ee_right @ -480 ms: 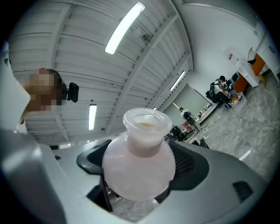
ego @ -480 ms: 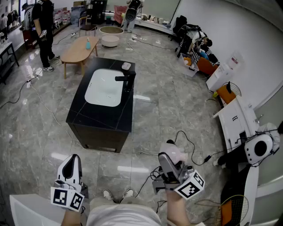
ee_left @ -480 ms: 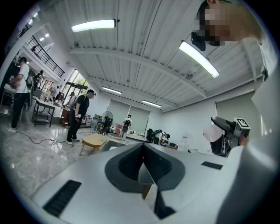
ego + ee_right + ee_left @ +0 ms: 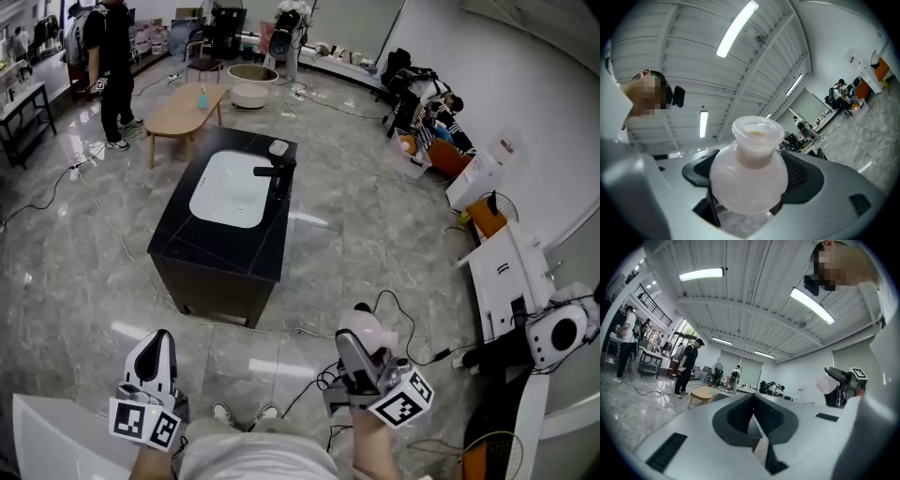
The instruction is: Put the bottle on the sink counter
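Head view shows the right gripper (image 4: 361, 342) low in the frame, its jaws spread wide and pressed against both sides of a pale pink bottle (image 4: 372, 327). The bottle has a round belly and a short open neck, and it is held over the grey marble floor (image 4: 375, 234), well apart from the sink counter (image 4: 220, 248). The left gripper (image 4: 157, 345) hangs at the lower left, and the left gripper view shows its jaws brought together with nothing between them. The black sink counter stands farther ahead, with a white basin (image 4: 228, 187) set into its top and a black faucet (image 4: 277, 174) at the basin's right edge. Beyond it stands a low wooden table (image 4: 183, 111), and a person in black (image 4: 108, 66) is at the far left.
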Tool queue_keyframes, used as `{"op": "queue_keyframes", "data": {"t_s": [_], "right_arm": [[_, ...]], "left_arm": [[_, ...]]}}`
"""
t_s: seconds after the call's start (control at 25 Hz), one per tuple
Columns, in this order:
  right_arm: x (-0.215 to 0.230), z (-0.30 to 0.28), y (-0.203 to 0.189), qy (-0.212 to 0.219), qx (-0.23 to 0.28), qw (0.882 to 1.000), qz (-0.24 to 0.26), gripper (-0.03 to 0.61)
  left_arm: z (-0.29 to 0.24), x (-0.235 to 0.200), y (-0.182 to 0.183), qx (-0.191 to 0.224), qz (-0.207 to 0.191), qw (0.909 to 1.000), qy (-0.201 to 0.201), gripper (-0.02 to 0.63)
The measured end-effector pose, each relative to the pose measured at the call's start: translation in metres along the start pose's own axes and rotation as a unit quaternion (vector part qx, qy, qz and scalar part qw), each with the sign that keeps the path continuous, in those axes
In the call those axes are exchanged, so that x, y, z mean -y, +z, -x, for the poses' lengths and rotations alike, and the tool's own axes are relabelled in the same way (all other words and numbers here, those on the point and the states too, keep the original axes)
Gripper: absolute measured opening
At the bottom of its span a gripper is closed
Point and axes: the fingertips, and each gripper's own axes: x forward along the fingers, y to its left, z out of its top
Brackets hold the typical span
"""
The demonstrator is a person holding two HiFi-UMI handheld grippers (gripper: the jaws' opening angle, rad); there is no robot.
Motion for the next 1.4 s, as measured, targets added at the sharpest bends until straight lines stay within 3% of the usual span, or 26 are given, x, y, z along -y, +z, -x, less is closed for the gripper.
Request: {"op": "queue_keyframes", "data": {"t_s": [0.48, 0.76, 1.2, 1.4], "right_arm": [[0.04, 0.022, 0.03, 0.032, 0.005, 0.999, -0.031, 0.411], [0.078, 0.011, 0.026, 0.025, -0.008, 0.998, -0.051, 0.411], [0.136, -0.101, 0.029, 0.004, -0.006, 0.999, -0.034, 0.411], [0.162, -0.159, 0.017, -0.015, -0.012, 0.999, -0.039, 0.411]], "left_arm": [[-0.017, 0.044, -0.008, 0.009, -0.016, 0.9994, 0.031, 0.014], [-0.055, 0.047, -0.028, -0.013, -0.012, 0.9994, 0.03, 0.014], [-0.199, -0.007, -0.027, -0.034, -0.015, 0.9988, -0.031, 0.014], [-0.26, -0.041, -0.031, -0.048, 0.007, 0.997, -0.06, 0.014]]}}
